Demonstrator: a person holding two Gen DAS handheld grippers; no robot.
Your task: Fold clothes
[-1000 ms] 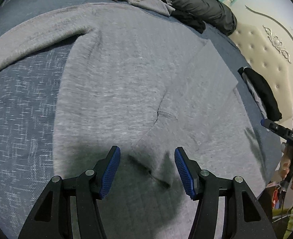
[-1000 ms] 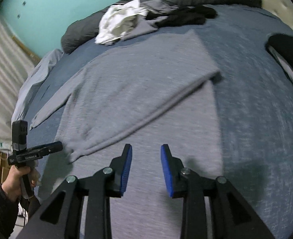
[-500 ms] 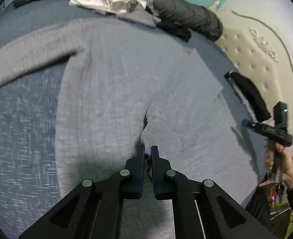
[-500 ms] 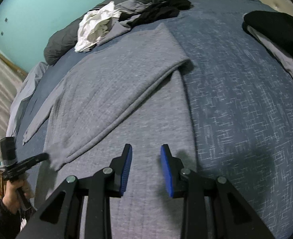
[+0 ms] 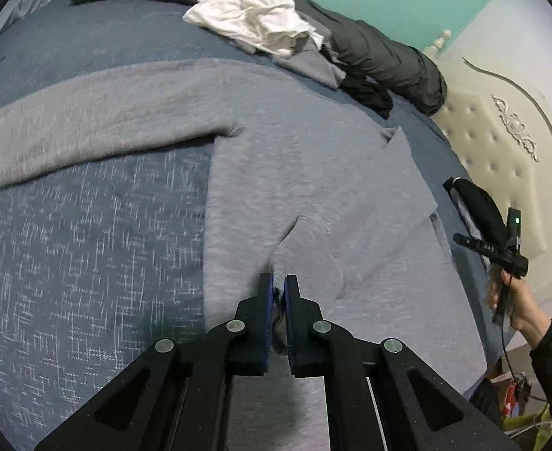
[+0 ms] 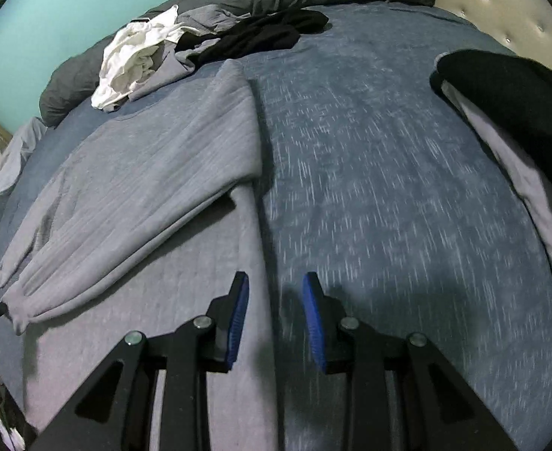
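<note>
A blue bedspread (image 6: 388,195) covers the bed, its near and side edges cut off in both views. Spread across it lies the grey sweater (image 5: 276,173), too large for either camera to take in whole: its hem runs out of sight beneath the tools, and 1 sleeve (image 5: 69,127) stretches off the left edge of the left view. The other sleeve (image 6: 133,225) is folded diagonally over the body.

Along the far side a dark duvet (image 5: 381,56) is bunched up, with a crumpled white garment (image 5: 253,18) and a black one (image 6: 261,37) heaped against it. A black item (image 6: 509,97) on pale cloth by the padded headboard (image 5: 501,143) is partly cropped.

The left gripper (image 5: 279,289) is clamped on a pinch of sweater fabric beside the sleeve cuff. The right gripper (image 6: 275,300) hovers parted over the sweater's right edge, nothing between its pads. A person's hand (image 5: 516,297) holds it, blurred.
</note>
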